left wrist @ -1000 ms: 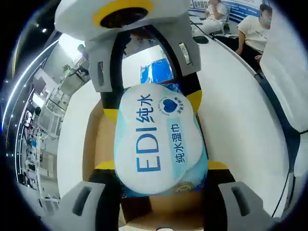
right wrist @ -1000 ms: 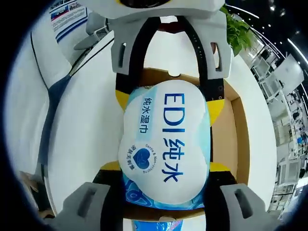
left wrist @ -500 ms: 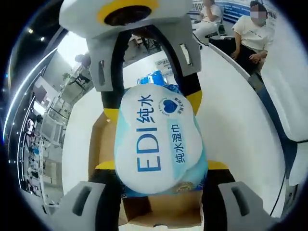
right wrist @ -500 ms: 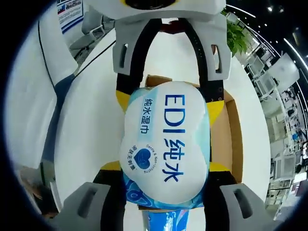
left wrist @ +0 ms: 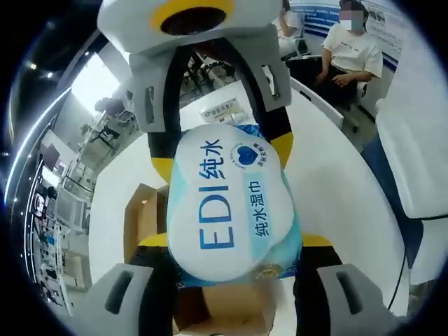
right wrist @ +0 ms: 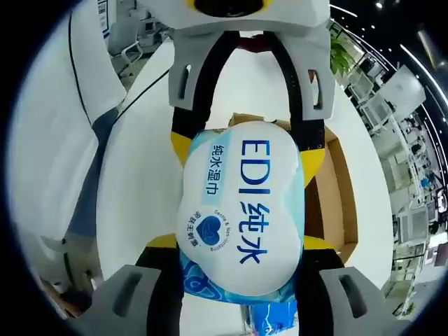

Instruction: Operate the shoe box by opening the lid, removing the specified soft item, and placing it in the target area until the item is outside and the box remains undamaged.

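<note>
A soft pack of wet wipes point(left wrist: 227, 203), white and pale blue with "EDI" printed on it, hangs in the air between both grippers. My left gripper point(left wrist: 231, 241) is shut on its near end in the left gripper view, and my right gripper point(left wrist: 220, 154) grips the far end from above. In the right gripper view the same pack point(right wrist: 241, 210) sits in my right gripper point(right wrist: 238, 241), with the left gripper point(right wrist: 245, 150) clamped opposite. The open cardboard shoe box point(left wrist: 140, 217) lies below on the white table point(left wrist: 336, 203); its inside wall point(right wrist: 336, 189) shows right of the pack.
A second blue pack point(right wrist: 273, 318) lies on the table beneath the held one, also seen as a pale pack point(left wrist: 224, 110) beyond the grippers. White chairs point(left wrist: 413, 161) point(right wrist: 63, 105) stand around the round table. People sit point(left wrist: 350, 49) at the far side.
Both grippers have risen with the pack held between them. The box and table now look smaller and farther below. The grip on the pack is unchanged.
</note>
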`<state>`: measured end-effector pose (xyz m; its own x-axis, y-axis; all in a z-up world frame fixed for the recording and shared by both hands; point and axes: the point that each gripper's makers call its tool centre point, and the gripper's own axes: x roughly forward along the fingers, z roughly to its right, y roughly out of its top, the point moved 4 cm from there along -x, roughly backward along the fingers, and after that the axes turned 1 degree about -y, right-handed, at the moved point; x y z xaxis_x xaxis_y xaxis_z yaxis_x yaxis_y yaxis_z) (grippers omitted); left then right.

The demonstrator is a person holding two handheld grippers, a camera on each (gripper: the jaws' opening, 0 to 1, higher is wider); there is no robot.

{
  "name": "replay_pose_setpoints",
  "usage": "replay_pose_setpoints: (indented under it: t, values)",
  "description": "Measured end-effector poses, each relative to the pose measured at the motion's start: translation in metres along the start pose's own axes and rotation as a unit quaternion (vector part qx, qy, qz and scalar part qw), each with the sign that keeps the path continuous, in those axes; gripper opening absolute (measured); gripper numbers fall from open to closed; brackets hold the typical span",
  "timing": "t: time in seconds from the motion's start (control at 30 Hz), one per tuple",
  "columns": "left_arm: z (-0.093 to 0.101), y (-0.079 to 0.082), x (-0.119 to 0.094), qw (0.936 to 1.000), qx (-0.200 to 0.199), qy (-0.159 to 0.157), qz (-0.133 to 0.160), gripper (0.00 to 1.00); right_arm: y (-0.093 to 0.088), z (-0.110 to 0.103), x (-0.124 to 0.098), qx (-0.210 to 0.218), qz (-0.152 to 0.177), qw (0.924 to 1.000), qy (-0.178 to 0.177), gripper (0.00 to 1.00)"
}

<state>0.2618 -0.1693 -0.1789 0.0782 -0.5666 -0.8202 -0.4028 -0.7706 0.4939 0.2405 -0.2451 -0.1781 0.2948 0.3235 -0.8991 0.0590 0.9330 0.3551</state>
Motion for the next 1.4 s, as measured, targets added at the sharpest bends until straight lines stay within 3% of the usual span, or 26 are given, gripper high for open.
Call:
replay_pose_setpoints:
  t: [0.27,0.57,0.97,1.4]
  values:
    - [0.024,0.009,-0.005,0.9995,-0.027,0.01,-0.013,0.67,0.0,-0.02,-0.005,-0.025,0.016,0.9995,0.014,0.62]
    - [0.058,0.002,0.009,0.9982,-0.053,0.004,-0.026,0.67,-0.003,-0.051,0.014,-0.035,0.036,0.998,0.039,0.62]
    - [0.085,-0.02,0.032,0.9963,-0.075,-0.017,-0.04,0.68,-0.005,-0.074,0.045,-0.033,0.039,0.9967,0.063,0.61]
    - [0.109,-0.045,0.068,0.9924,-0.105,-0.045,-0.045,0.68,-0.015,-0.092,0.087,-0.029,0.021,0.9944,0.099,0.59]
